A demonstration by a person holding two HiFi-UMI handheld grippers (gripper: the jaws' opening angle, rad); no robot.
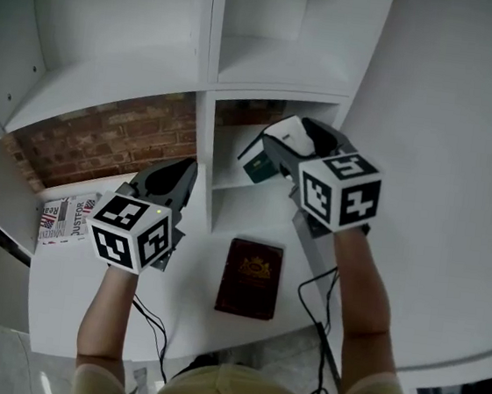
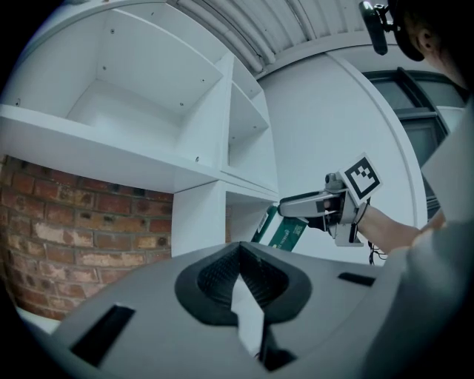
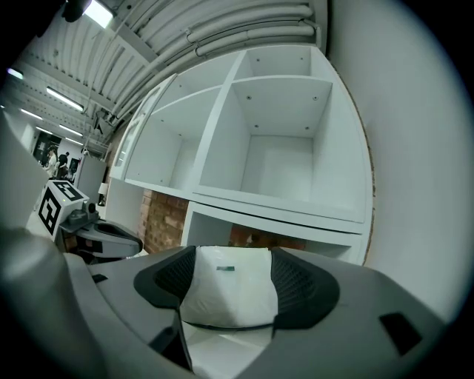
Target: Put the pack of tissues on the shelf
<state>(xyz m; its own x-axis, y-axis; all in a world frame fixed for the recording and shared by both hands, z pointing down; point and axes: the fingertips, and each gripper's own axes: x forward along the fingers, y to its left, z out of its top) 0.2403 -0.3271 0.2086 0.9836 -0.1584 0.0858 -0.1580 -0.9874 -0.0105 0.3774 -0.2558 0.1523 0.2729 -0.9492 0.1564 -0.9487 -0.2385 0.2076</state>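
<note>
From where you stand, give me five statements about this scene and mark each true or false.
1. The right tool grips the tissues. True.
2. The tissues lie on the shelf. False: they are in the tool, in the air at the front of a lower compartment.
3. The left tool holds nothing. True.
4. The book stands upright in the shelf. False: it lies flat on the table.
5. Brick shows behind the lower compartments. True.
</note>
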